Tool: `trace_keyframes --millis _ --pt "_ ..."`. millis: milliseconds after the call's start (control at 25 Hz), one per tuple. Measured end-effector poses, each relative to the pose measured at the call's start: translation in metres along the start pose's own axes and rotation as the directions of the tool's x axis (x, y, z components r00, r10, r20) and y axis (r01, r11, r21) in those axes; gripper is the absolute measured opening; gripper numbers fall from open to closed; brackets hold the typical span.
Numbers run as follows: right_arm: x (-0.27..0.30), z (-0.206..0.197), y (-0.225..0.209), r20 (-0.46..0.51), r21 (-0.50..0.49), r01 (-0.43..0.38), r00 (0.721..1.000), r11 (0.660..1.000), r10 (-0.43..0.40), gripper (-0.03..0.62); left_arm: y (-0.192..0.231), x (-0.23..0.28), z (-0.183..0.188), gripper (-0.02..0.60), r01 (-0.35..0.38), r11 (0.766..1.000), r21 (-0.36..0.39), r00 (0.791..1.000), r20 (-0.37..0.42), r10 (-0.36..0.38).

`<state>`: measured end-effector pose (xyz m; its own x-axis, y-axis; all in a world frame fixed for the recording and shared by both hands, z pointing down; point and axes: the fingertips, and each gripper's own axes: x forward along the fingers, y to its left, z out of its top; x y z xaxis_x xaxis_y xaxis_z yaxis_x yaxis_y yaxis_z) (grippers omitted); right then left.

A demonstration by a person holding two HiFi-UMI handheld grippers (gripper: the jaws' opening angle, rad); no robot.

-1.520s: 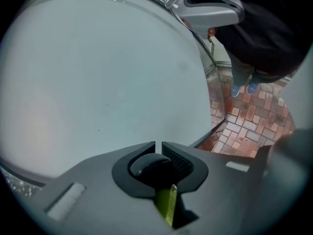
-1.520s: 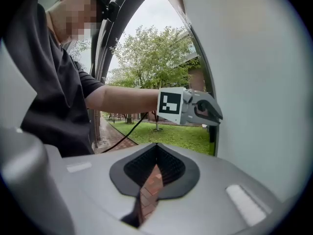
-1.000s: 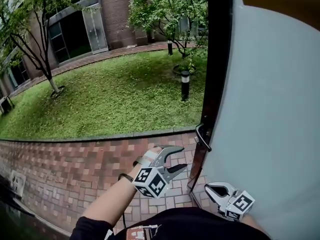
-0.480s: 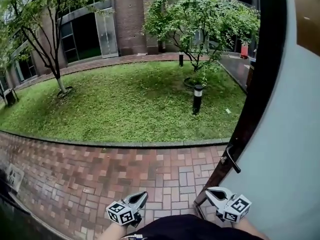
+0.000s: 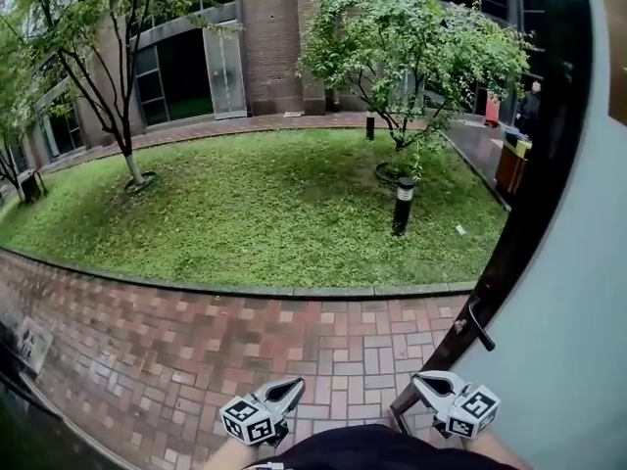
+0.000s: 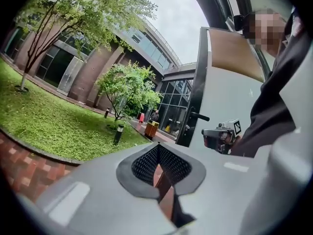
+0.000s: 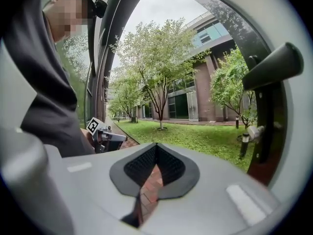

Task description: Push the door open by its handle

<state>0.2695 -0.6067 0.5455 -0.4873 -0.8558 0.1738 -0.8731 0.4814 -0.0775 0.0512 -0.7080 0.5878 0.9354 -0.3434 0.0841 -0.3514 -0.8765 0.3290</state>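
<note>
The door (image 5: 563,292) stands swung open at the right, a pale panel with a dark edge. Its black lever handle (image 5: 480,325) juts from that edge, also seen as the handle (image 6: 199,116) in the left gripper view and large and close as the handle (image 7: 272,66) in the right gripper view. My left gripper (image 5: 294,386) is low by my body, left of the door and apart from it, shut on nothing; the left gripper (image 6: 157,146) shows its pads meeting. My right gripper (image 5: 421,380) hangs just below the handle, not touching it, shut and empty, as the right gripper (image 7: 155,146) shows.
A red brick path (image 5: 196,341) runs outside the doorway, edged by a curb and a lawn (image 5: 255,213). Trees (image 5: 411,37), two bollard lamps (image 5: 402,206) and brick buildings (image 5: 274,37) lie beyond. A bin (image 6: 151,129) and a person (image 5: 530,106) stand far right.
The left gripper, open beside the handle a second ago, dropped back toward my body, rolled over and shut. The door edge and handle have swung further right, showing more of the courtyard.
</note>
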Motion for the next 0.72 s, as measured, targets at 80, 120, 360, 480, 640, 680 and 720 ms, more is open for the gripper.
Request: trace_keyframes --millis 80,120,360,480,640,680,720 --pt "0.006 -0.005 0.009 -0.012 0.003 0.006 1.0 1.0 -0.005 0.0 0.006 -0.013 -0.004 -0.003 0.002 1.0 -0.001 1.0 -0.004 -0.002" --pt "0.008 -0.008 0.013 -0.018 0.005 0.006 1.0 1.0 -0.006 0.0 0.009 -0.019 -0.008 -0.002 0.003 1.0 -0.003 1.0 -0.005 -0.003" --pt "0.012 -0.013 0.034 -0.019 0.027 -0.022 1.0 0.999 0.022 0.0 0.003 -0.027 -0.006 -0.003 0.005 0.999 0.048 1.0 -0.015 -0.005" --pt "0.0 -0.007 0.04 -0.006 -0.001 -0.067 0.998 0.998 0.067 0.0 -0.017 -0.026 0.006 -0.002 -0.044 0.994 0.097 0.999 0.011 0.043" --pt "-0.004 -0.005 0.043 -0.002 -0.052 -0.179 0.984 0.982 0.179 0.0 -0.056 -0.038 0.022 -0.002 -0.164 0.979 0.125 0.985 0.07 0.156" --pt "-0.005 -0.011 0.044 -0.017 -0.061 -0.209 0.978 0.976 0.208 0.0 -0.071 -0.042 0.021 -0.003 -0.192 0.974 0.12 0.979 0.086 0.182" --pt "-0.008 -0.018 0.044 -0.035 -0.063 -0.23 0.973 0.971 0.228 0.0 -0.088 -0.046 0.017 -0.002 -0.211 0.972 0.104 0.974 0.1 0.201"
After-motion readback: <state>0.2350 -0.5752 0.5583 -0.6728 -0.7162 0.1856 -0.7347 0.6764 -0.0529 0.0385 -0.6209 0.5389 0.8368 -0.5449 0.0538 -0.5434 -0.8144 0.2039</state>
